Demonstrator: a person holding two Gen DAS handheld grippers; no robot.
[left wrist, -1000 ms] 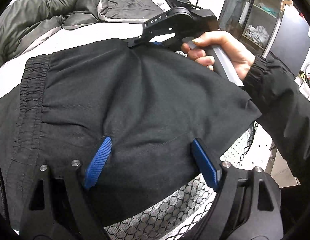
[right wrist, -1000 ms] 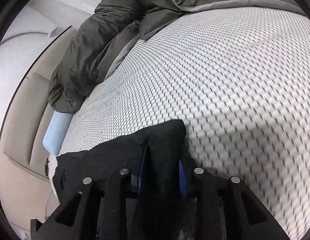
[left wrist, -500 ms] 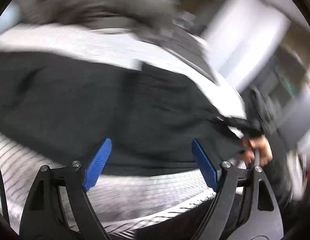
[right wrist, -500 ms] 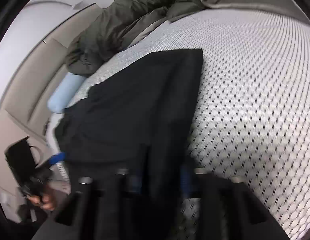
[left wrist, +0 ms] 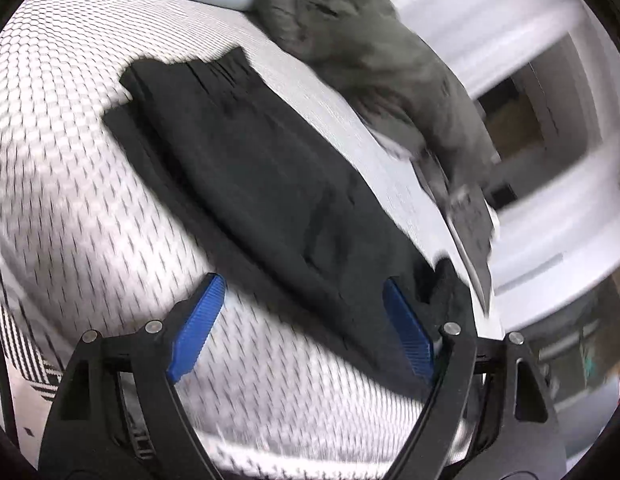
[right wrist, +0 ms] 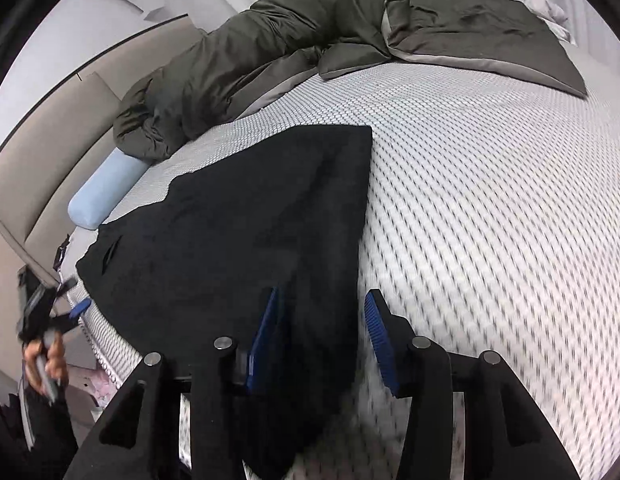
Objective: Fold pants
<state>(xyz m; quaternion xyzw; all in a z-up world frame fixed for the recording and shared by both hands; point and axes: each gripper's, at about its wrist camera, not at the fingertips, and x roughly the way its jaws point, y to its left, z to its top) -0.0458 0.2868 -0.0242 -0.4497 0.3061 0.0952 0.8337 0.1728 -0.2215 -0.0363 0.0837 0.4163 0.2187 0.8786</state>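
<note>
- A bed with a white mattress cover [right wrist: 489,208] printed in a fine dark honeycomb pattern fills most of both views.
- A dark olive-grey duvet [right wrist: 270,52] lies bunched along the far side of the bed, its paler grey lining showing at the folded edges; in the left wrist view it appears blurred at the upper right [left wrist: 389,60].
- A pale blue bolster pillow [right wrist: 106,188] rests at the head end, one end tucked under the duvet.
- A beige padded headboard [right wrist: 42,168] curves behind the pillow.
- White walls and a dark doorway [left wrist: 513,120] show beyond the bed, blurred.
</note>
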